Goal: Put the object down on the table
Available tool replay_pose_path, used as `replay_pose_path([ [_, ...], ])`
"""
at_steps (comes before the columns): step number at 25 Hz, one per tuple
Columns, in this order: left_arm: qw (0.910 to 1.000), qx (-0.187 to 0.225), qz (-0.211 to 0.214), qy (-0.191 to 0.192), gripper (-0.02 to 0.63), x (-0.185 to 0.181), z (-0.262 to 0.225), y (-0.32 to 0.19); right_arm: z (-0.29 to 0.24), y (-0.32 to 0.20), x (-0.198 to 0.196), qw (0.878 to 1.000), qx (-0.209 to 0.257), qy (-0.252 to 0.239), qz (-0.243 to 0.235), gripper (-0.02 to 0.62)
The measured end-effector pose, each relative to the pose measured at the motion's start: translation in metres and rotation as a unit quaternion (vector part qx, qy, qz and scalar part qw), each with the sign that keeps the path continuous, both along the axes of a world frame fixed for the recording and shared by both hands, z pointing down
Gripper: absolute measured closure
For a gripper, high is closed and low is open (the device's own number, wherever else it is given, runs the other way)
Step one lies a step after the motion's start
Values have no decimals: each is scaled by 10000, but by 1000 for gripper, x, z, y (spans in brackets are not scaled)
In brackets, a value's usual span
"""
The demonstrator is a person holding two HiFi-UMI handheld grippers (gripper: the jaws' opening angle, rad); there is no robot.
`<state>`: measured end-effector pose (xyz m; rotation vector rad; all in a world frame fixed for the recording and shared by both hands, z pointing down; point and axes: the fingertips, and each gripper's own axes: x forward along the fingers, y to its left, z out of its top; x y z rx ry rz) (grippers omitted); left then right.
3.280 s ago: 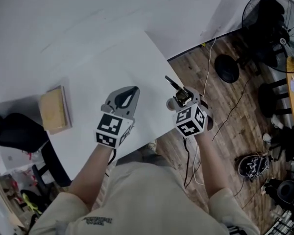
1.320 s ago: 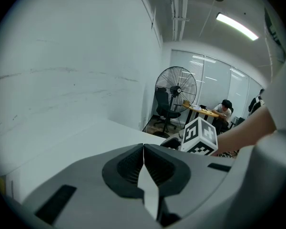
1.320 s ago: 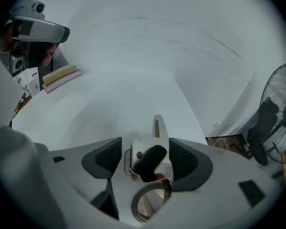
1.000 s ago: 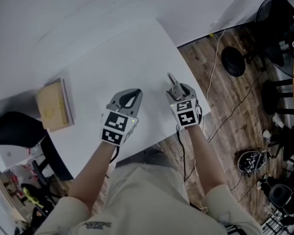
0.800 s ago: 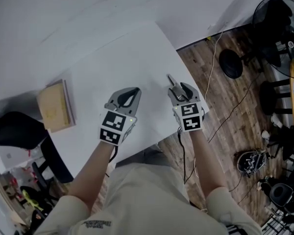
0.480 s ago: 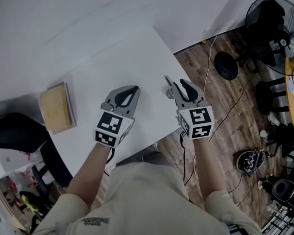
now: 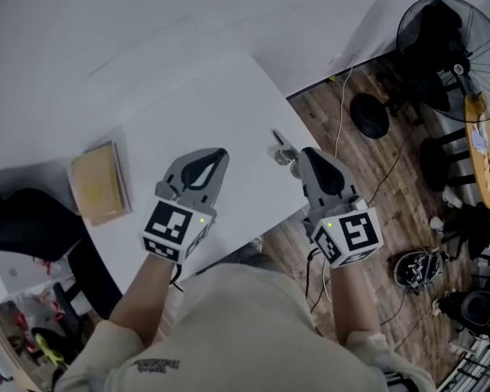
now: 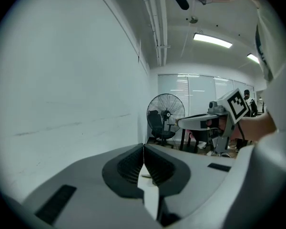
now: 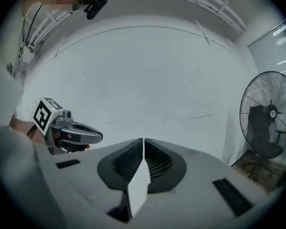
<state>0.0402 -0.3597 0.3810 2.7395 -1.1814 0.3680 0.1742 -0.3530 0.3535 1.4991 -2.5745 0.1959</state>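
Now, closest of all, the person's two arms reach out over the near edge of the table. Each hand holds a grey claw with a black-and-white marker cube on it. The left claw [image 7: 216,155] is pressed together, with nothing between its jaws. It hangs over the flat white table [image 7: 220,88]. I think it is only waiting, because this job needs one claw.

The right claw [image 7: 305,154] is pressed together too. Its jaws have just been closing, and nothing is between them. It points out almost level at the white wall, not down at the table, so it looks lifted up off the work.

Just past the tip of the right claw lies the small grey object with a thin dark stick [image 7: 283,149]. It rests on the white table, close to the right edge, and no claw touches it. So I think the putting-down is done. It sits near the edge, so a bump could knock it onto the brown wooden floor [image 7: 376,170].

Farther left, a flat tan box [image 7: 100,184] lies by the table's left edge, well apart from the object. Far off on the floor stands a big black fan [image 7: 449,35].
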Motion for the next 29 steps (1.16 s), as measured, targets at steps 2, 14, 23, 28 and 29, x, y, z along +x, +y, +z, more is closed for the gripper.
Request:
replay_pose_path([
  [2, 10000, 91, 31, 1, 584, -1, -11, 6, -11, 12, -1, 10000, 29, -83, -5, 566],
  [14, 9996, 218, 21, 170, 584, -16, -32, 41, -21, 67, -25, 9992, -162, -208, -304, 572],
  [23, 9996, 204, 63, 198, 584, -19, -32, 48, -15, 69, -33, 9994, -165, -82, -288, 572],
  [28, 9995, 238, 89, 179, 584, -21, -35, 51, -15, 69, -29, 9997, -165, 52, -177, 572],
  [29, 9995, 243, 95, 178, 584, -21, -35, 52, -15, 69, -28, 9997, -172, 83, -150, 572],
])
